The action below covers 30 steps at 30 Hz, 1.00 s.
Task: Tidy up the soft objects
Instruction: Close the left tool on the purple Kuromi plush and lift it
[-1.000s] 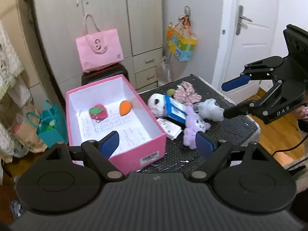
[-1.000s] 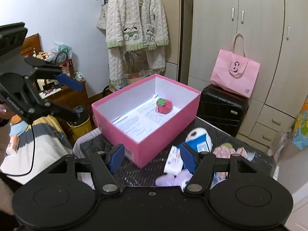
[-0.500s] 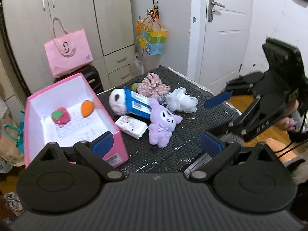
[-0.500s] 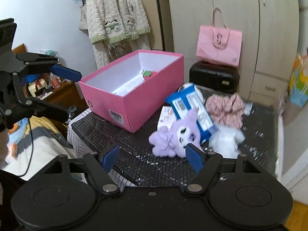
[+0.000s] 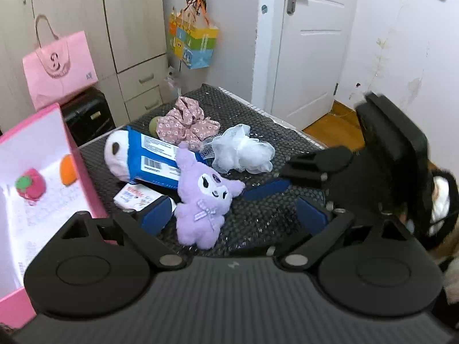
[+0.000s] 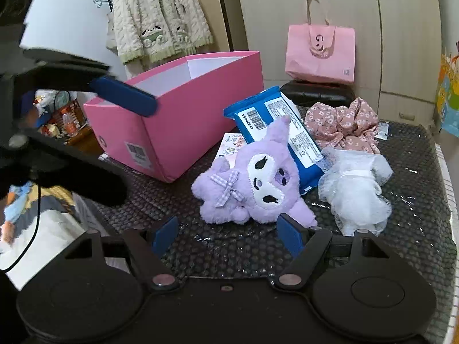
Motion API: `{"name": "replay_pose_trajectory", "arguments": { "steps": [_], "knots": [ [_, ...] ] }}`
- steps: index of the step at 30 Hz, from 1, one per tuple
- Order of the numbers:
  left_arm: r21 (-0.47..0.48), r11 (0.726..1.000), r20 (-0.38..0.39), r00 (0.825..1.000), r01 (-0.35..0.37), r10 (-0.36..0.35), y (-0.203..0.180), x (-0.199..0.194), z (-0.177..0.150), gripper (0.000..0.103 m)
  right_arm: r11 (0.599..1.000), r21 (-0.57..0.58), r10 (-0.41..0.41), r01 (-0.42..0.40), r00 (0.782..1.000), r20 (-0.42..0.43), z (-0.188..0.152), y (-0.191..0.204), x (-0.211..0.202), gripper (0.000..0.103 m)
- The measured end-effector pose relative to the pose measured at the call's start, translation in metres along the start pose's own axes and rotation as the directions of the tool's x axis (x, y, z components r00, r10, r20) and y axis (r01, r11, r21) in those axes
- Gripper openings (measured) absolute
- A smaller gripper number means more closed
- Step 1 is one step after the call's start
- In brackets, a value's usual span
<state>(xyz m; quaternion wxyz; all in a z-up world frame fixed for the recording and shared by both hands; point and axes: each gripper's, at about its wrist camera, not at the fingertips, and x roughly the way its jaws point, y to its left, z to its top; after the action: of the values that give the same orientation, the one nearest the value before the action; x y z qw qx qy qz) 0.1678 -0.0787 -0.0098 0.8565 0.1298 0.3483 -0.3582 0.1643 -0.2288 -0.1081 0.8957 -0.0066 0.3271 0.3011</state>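
Observation:
A purple plush toy (image 5: pixel 205 197) (image 6: pixel 255 183) lies on the black mat. Behind it are a blue wipes pack (image 5: pixel 155 157) (image 6: pixel 278 132), a white mesh puff (image 5: pixel 241 149) (image 6: pixel 355 189), a pink floral scrunchie (image 5: pixel 186 123) (image 6: pixel 341 123) and a white plush (image 5: pixel 114 154). The pink box (image 5: pixel 74 154) (image 6: pixel 183 120) holds a strawberry toy (image 5: pixel 30 186) and an orange toy (image 5: pixel 68 169). My left gripper (image 5: pixel 233 218) is open, the plush between its fingers. My right gripper (image 6: pixel 228 233) is open just in front of the plush.
A small tissue pack (image 5: pixel 134 196) lies by the box. A pink bag (image 5: pixel 57 68) stands on a black suitcase (image 5: pixel 86 114) by the wardrobe. A door (image 5: pixel 309 43) is at the right. The mat's edge (image 6: pixel 447 200) drops off at the right.
Both grippers have swung away from the box toward the purple plush and come closer to it. Both stay open.

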Motion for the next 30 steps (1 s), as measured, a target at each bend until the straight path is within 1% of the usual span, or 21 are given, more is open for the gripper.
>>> {"name": "replay_pose_trajectory", "arguments": {
  "steps": [3, 5, 7, 9, 10, 12, 14, 15, 16, 17, 18, 19, 21, 23, 27, 30],
  "knots": [
    [-0.019, 1.000, 0.005, 1.000, -0.025, 0.025, 0.006, 0.018, 0.001, 0.089, 0.998, -0.043, -0.046, 0.047, 0.999, 0.022, -0.007, 0.010, 0.008, 0.080],
    [-0.019, 0.998, -0.002, 0.998, -0.064, 0.064, 0.009, 0.033, 0.001, 0.089, 0.996, -0.057, -0.063, 0.064, 0.998, 0.032, -0.011, 0.014, 0.012, 0.080],
    [-0.021, 0.992, -0.015, 0.992, -0.123, 0.123, 0.012, 0.046, 0.001, 0.080, 0.995, -0.057, -0.076, 0.078, 0.996, 0.037, -0.014, 0.017, 0.016, 0.080],
    [0.014, 0.986, -0.013, 0.986, -0.166, 0.166, 0.010, 0.055, -0.001, 0.071, 0.995, -0.056, -0.086, 0.089, 0.996, 0.039, -0.016, 0.019, 0.018, 0.080],
    [0.027, 0.985, -0.013, 0.985, -0.171, 0.171, 0.009, 0.058, -0.001, 0.067, 0.994, -0.058, -0.093, 0.096, 0.995, 0.042, -0.017, 0.019, 0.019, 0.080],
    [0.019, 0.989, -0.029, 0.989, -0.148, 0.148, 0.009, 0.062, -0.003, 0.054, 0.993, -0.052, -0.104, 0.106, 0.994, 0.044, -0.018, 0.020, 0.021, 0.080],
    [-0.006, 0.993, -0.037, 0.992, -0.118, 0.118, 0.009, 0.065, -0.004, 0.050, 0.991, -0.041, -0.123, 0.125, 0.992, 0.040, -0.018, 0.018, 0.025, 0.080],
    [-0.010, 0.993, -0.036, 0.992, -0.119, 0.119, 0.009, 0.065, -0.006, 0.045, 0.990, -0.037, -0.132, 0.134, 0.990, 0.043, -0.019, 0.017, 0.026, 0.080],
    [-0.008, 0.992, -0.033, 0.991, -0.130, 0.129, 0.008, 0.066, -0.007, 0.043, 0.989, -0.032, -0.140, 0.142, 0.989, 0.051, -0.020, 0.015, 0.026, 0.080],
    [-0.008, 0.989, -0.028, 0.989, -0.147, 0.147, 0.008, 0.066, -0.009, 0.039, 0.989, -0.028, -0.145, 0.147, 0.988, 0.055, -0.020, 0.014, 0.025, 0.081],
    [-0.014, 0.987, -0.023, 0.987, -0.158, 0.157, 0.007, 0.067, -0.011, 0.038, 0.988, -0.025, -0.148, 0.150, 0.987, 0.058, -0.020, 0.013, 0.025, 0.083],
    [-0.031, 0.988, -0.022, 0.988, -0.151, 0.150, 0.009, 0.067, -0.013, 0.038, 0.989, -0.022, -0.148, 0.149, 0.987, 0.060, -0.020, 0.012, 0.025, 0.087],
    [-0.081, 0.989, -0.024, 0.992, -0.127, 0.125, 0.012, 0.071, -0.016, 0.038, 0.990, -0.002, -0.138, 0.138, 0.988, 0.071, -0.020, 0.011, 0.028, 0.092],
    [-0.105, 0.986, -0.028, 0.992, -0.126, 0.124, 0.013, 0.073, -0.017, 0.038, 0.986, 0.020, -0.164, 0.163, 0.982, 0.090, -0.021, 0.011, 0.032, 0.092],
    [-0.160, 0.981, -0.038, 0.994, -0.110, 0.105, 0.015, 0.074, -0.022, 0.040, 0.978, 0.007, -0.208, 0.209, 0.970, 0.129, -0.028, 0.016, 0.037, 0.092],
    [-0.215, 0.974, -0.052, 0.997, -0.064, 0.054, 0.020, 0.077, -0.027, 0.040, 0.975, 0.016, -0.220, 0.221, 0.963, 0.157, -0.034, 0.017, 0.035, 0.092]
  ]
}}
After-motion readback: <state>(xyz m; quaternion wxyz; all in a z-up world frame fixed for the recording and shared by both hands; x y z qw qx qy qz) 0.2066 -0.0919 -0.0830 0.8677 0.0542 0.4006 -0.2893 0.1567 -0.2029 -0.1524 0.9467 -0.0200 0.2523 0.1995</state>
